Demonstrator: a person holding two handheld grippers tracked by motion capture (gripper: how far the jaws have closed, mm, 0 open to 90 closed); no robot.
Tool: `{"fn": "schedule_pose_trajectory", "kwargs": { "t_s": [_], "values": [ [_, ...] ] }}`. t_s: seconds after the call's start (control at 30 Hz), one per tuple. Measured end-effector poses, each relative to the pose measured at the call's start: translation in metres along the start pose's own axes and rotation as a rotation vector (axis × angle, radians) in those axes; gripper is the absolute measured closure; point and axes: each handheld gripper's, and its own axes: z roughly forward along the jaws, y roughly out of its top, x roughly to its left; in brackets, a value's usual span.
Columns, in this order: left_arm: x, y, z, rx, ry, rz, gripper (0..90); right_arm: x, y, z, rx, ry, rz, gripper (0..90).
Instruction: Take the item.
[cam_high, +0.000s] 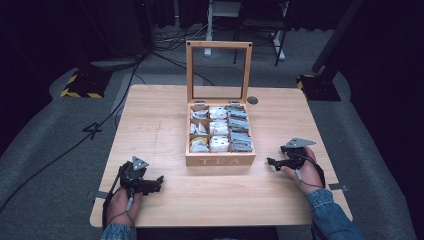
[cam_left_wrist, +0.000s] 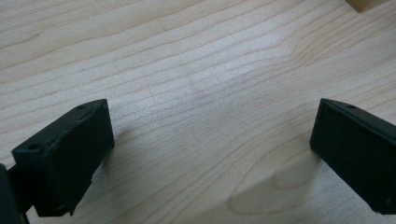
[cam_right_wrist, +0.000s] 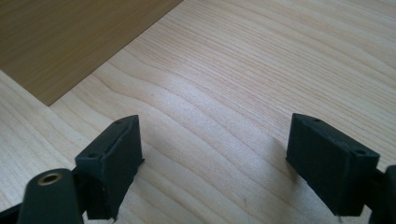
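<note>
Open tea box (cam_high: 220, 150) mid-frame on desk (cam_high: 155, 125), between wide, empty left tongs (cam_high: 159, 180) lower left and slightly nearer right tongs (cam_high: 271, 162).

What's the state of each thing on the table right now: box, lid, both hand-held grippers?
Tea box: open, compartments filled with tea bags.
Lid: raised upright, hinged at the back.
Left hand-held gripper: open, nothing between the jaws, low over the table.
Right hand-held gripper: open, nothing between the jaws, near the box's right front corner.
</note>
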Motion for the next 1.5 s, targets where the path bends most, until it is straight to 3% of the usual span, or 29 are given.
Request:
{"fn": "schedule_pose_trajectory", "kwargs": {
  "t_s": [0.37,0.53,0.63,1.0,1.5],
  "values": [
    [0.000,0.000,0.000,0.001,0.000,-0.001,0.0,0.001,0.001,0.001,-0.004,-0.009,0.011,19.6],
    [0.000,0.000,0.000,0.001,0.000,-0.001,0.0,0.002,0.002,-0.002,-0.012,-0.016,0.028,35.5],
    [0.000,0.000,0.000,0.000,0.000,-0.002,0.0,0.002,0.003,-0.004,-0.006,-0.012,0.034,37.7],
    [0.000,0.000,0.000,0.001,0.000,-0.001,0.0,0.017,0.026,-0.020,-0.102,0.034,0.056,42.7],
    [0.000,0.000,0.000,0.001,0.000,-0.001,0.0,0.032,0.052,-0.035,-0.179,0.080,0.073,47.2]
  ]
}}
